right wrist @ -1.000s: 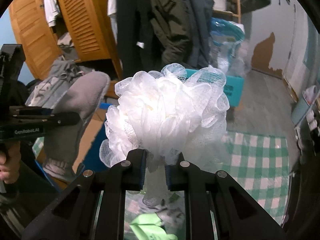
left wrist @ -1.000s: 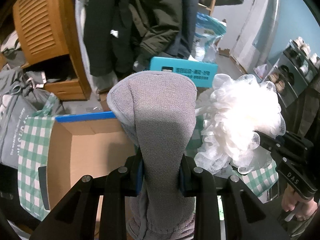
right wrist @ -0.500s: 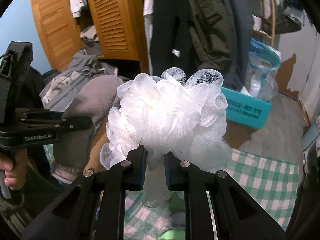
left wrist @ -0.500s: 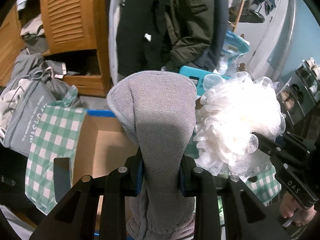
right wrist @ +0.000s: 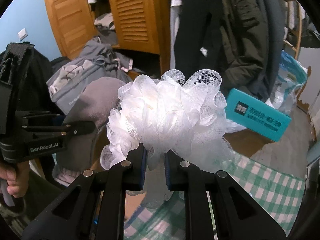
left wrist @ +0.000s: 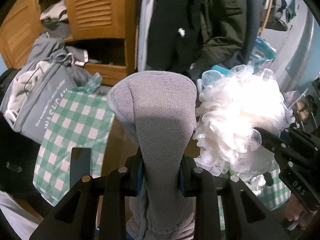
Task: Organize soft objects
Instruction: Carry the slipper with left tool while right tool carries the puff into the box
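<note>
Two grips are loaded at once. Your left gripper has its fingers pressed in on a grey fleece slipper, which stands up between them with its rounded toe pointing away from the camera and its cuff hanging below the pads. Your right gripper is clamped on a white mesh bath pouf, pinched at its lower gathers so the frills billow out above the fingertips. From the left camera, the pouf sits just beside the slipper on its right, the two nearly touching. From the right camera, the slipper shows to the left, partly behind the pouf.

Below both lies a green checked cloth. Beyond it you have a grey bag stuffed with clothes, a teal box, dark hanging coats and a wooden louvred wardrobe.
</note>
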Demonstrator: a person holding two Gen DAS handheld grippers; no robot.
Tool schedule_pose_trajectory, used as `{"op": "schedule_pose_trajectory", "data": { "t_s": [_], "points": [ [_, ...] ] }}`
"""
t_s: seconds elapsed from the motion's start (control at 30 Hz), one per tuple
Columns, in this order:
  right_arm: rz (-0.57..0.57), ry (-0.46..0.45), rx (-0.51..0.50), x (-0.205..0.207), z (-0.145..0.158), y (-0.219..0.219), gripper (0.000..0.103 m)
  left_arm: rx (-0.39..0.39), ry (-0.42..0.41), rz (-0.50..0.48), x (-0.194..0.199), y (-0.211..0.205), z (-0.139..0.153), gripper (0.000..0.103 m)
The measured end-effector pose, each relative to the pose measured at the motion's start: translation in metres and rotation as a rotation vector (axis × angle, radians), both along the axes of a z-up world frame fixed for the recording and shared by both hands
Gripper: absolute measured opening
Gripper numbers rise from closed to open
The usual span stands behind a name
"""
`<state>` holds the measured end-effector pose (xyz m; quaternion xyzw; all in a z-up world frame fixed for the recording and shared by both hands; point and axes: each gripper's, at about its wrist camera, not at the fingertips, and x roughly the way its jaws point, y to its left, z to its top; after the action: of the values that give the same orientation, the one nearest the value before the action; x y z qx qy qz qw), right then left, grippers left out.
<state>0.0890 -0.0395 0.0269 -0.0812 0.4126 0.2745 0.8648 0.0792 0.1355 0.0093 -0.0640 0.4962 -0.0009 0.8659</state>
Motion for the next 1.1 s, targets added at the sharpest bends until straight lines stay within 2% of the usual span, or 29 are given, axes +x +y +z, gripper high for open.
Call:
{"op": "schedule_pose_trajectory", "data": {
  "t_s": [0.3, 0.43, 0.53, 0.63, 0.67, 0.73, 0.77, 0.83, 0.87, 1.0, 1.1],
  "points": [
    [0.038, 0.063, -0.053, 0.016, -0.032, 0.037, 0.013, 0.014, 0.089, 0.045, 0.008, 0.018, -0.041, 0.030],
    [0.045, 0.102, -0.070, 0.023, -0.047, 0.046, 0.014, 0.011, 0.115, 0.072, 0.010, 0.024, -0.052, 0.035],
    [0.052, 0.138, -0.075, 0.029, -0.057, 0.051, 0.016, -0.004, 0.137, 0.099, 0.011, 0.030, -0.060, 0.044],
    [0.048, 0.166, -0.073, 0.033, -0.063, 0.052, 0.025, -0.009, 0.148, 0.111, 0.009, 0.034, -0.064, 0.049],
    [0.047, 0.171, -0.067, 0.035, -0.064, 0.052, 0.034, -0.012, 0.146, 0.110, 0.009, 0.034, -0.063, 0.053],
    [0.037, 0.173, -0.056, 0.037, -0.065, 0.051, 0.041, 0.000, 0.131, 0.113, 0.007, 0.033, -0.059, 0.063],
    [0.029, 0.167, -0.046, 0.037, -0.062, 0.050, 0.051, 0.008, 0.120, 0.115, 0.007, 0.034, -0.056, 0.069],
    [0.010, 0.140, -0.039, 0.037, -0.058, 0.048, 0.061, 0.012, 0.097, 0.115, 0.005, 0.035, -0.050, 0.073],
    [-0.001, 0.129, -0.029, 0.037, -0.054, 0.046, 0.064, 0.015, 0.086, 0.119, 0.005, 0.036, -0.047, 0.074],
    [-0.047, 0.135, 0.033, 0.041, -0.040, 0.030, 0.065, 0.000, 0.066, 0.120, 0.004, 0.036, -0.039, 0.074],
    [-0.080, 0.146, 0.044, 0.042, -0.035, 0.017, 0.065, -0.007, 0.059, 0.102, 0.003, 0.029, -0.036, 0.075]
  ]
}}
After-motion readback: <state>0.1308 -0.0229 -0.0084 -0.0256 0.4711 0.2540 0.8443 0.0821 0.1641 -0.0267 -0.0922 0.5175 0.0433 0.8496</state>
